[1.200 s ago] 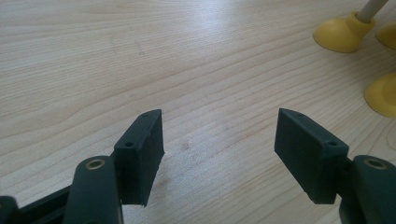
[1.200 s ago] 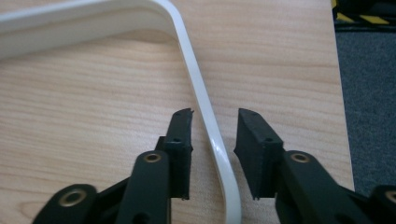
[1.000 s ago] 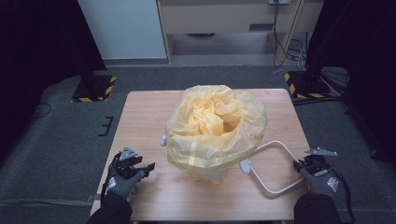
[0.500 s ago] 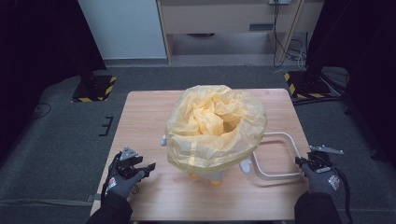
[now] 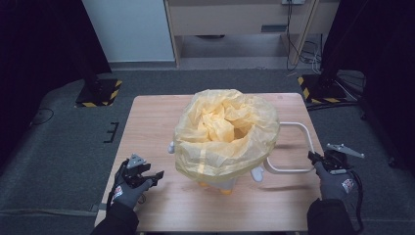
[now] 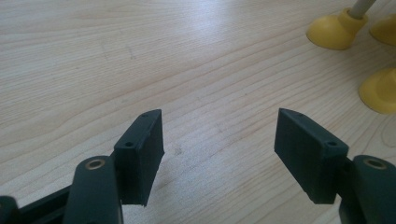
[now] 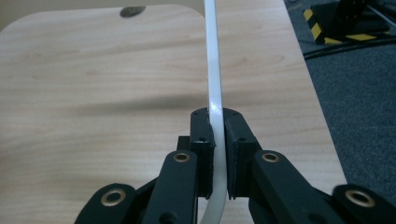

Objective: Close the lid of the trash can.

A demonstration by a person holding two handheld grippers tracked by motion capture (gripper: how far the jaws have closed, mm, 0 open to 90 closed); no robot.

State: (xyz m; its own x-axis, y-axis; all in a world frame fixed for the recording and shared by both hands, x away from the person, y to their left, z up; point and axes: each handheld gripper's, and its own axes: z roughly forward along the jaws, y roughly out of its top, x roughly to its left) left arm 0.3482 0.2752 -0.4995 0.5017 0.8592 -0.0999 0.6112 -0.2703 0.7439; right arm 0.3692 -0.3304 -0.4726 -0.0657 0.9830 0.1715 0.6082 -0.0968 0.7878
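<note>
- Yellow plastic bag [image 5: 226, 132] is draped over the small bin [image 5: 230, 178] at the middle of the wooden table [image 5: 147, 122], its mouth bunched and crumpled over the rim; the bin's yellow feet [image 6: 335, 31] stand on the wood.
- My reading is that lining the bin is mostly done, and what I am working on is the white wire handle [image 5: 293, 147], which sticks out from the bin toward my right side.
- I judge the handle step to be under way: the loop hangs roughly level, just above the table, casting a shadow below. Where it should end up I cannot tell.
- My right gripper [image 5: 318, 157] has its jaws closed tight on the near end of that handle; in the right gripper view the white bar [image 7: 214, 84] runs straight up from between the two black pads, pinched on both sides.
- My left gripper [image 6: 219, 149] is wide open, holding nothing, hovering low over bare wood near the front left of the table, well apart from the bag.
</note>
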